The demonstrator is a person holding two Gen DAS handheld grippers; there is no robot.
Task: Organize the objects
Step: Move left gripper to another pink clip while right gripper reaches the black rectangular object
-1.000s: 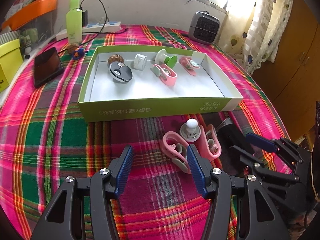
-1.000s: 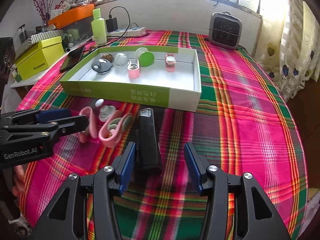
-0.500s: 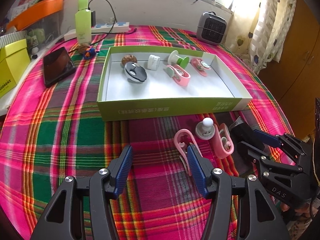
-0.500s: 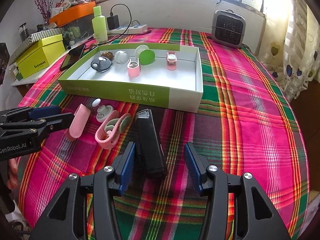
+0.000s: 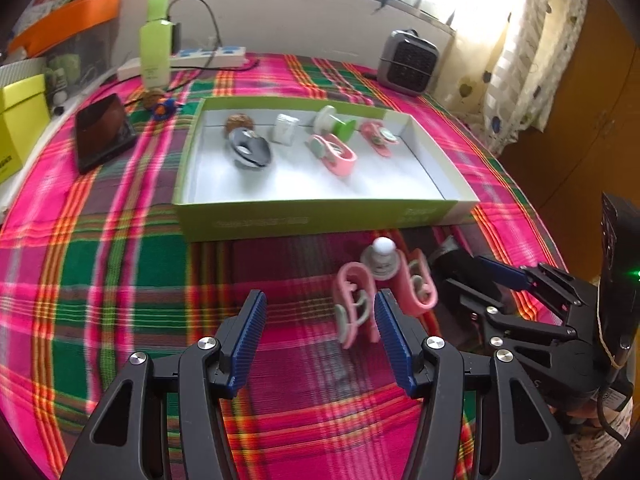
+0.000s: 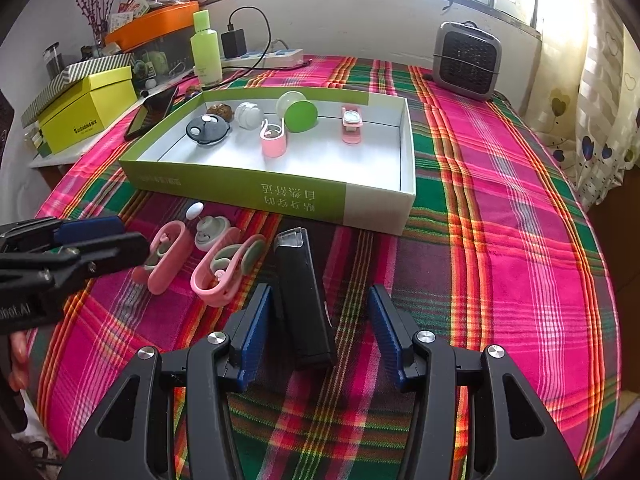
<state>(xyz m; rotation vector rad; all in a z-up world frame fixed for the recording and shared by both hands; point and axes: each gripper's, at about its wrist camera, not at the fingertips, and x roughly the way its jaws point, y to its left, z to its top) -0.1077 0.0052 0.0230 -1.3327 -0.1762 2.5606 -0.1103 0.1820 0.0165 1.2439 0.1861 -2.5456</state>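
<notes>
A green and white box holds several small items, among them a pink clip. In front of it on the plaid cloth lie two pink clips, a small white knob piece and a black rectangular device. My left gripper is open and empty, its right finger beside the nearer pink clip. My right gripper is open, its fingers on either side of the black device, not closed on it.
A grey heater, a green bottle, a power strip, a phone and a yellow box stand around the table's far and left sides. A curtain hangs at right.
My left gripper has moved left, away from the pink clips. My right gripper has moved forward so the black device lies between its fingers.
</notes>
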